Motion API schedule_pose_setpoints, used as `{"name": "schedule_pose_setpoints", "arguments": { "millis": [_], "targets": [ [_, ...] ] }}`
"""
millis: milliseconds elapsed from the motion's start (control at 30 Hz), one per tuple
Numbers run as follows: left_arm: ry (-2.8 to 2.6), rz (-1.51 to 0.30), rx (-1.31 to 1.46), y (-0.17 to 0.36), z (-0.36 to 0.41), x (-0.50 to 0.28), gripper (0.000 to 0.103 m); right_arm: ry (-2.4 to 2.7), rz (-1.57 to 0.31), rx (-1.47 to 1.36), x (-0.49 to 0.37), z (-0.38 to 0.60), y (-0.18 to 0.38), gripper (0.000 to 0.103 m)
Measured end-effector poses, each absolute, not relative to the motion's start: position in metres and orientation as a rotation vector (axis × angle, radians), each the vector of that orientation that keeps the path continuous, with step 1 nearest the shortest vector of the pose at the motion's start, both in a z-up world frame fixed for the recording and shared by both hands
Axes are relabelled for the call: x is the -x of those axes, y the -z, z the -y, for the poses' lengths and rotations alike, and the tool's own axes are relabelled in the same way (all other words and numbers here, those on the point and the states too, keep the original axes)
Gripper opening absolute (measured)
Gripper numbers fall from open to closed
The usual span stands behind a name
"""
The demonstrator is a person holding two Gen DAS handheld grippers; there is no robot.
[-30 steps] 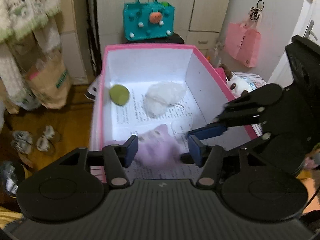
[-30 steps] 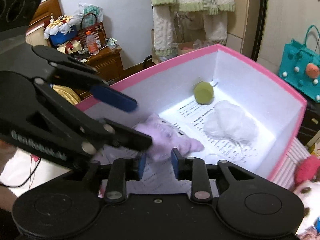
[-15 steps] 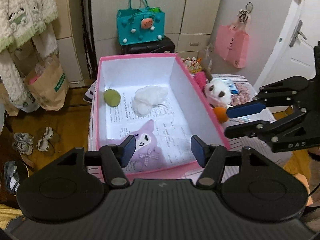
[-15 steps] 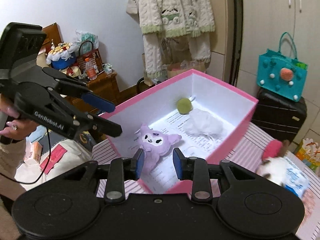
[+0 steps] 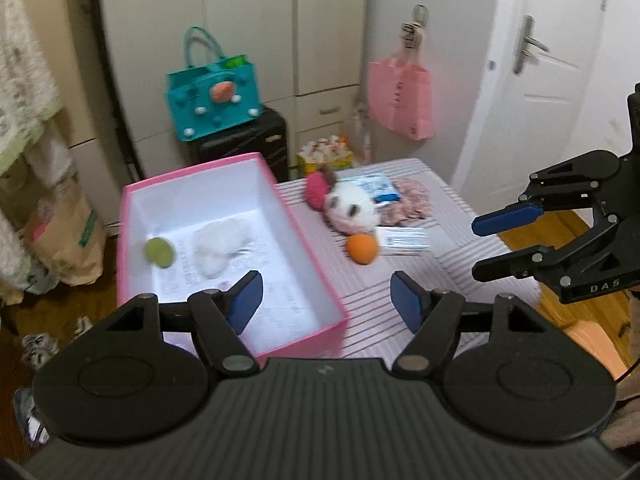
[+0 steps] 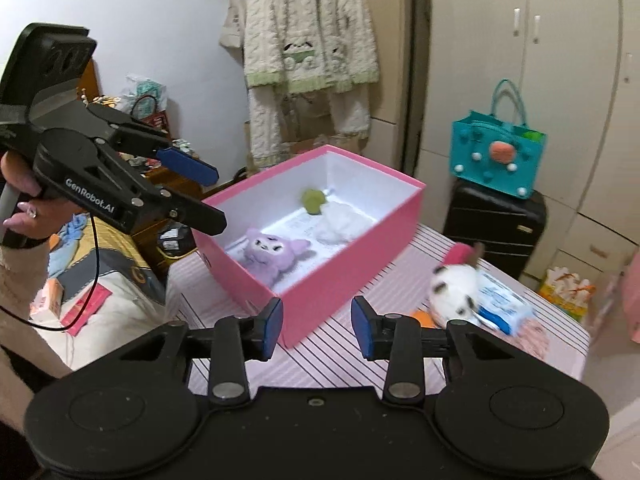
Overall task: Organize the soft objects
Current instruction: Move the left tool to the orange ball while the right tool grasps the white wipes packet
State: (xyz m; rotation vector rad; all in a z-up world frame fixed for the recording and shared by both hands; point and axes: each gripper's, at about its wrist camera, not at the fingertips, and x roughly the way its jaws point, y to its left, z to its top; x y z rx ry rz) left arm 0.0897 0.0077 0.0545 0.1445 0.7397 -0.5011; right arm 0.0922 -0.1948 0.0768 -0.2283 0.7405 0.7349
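The pink box [image 6: 340,268] sits on the left of the striped worktop [image 5: 400,280] and holds the purple plush [image 6: 272,252], white fluff [image 5: 218,246] and green ball [image 5: 160,252]. The panda plush [image 5: 352,208] lies right of the box, nearer my right tool [image 6: 316,328]. My left tool [image 5: 326,304] and right tool are both empty, jaws opening
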Motion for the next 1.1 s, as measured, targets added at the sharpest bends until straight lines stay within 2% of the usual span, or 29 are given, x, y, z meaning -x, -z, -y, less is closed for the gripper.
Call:
{"name": "schedule_pose_setpoints", "arguments": {
  "millis": [367,667,933,1100],
  "targets": [
    [0.586,-0.734,-0.149,-0.027,0.059,-0.102,0.070,-0.639,-0.719,0.186,-0.077,0.252,-0.061,0.054],
    [0.574,-0.748,-0.221,0.011,0.099,-0.124,0.068,-0.647,-0.769,0.116,-0.100,0.284,-0.014,0.056],
    [0.512,-0.767,-0.230,0.037,0.121,-0.157,0.066,-0.663,-0.685,0.205,-0.123,0.289,0.030,0.056],
    [0.476,-0.775,-0.249,0.051,0.130,-0.176,0.066,-0.640,-0.698,0.227,-0.146,0.289,0.053,0.056]
  ]
}}
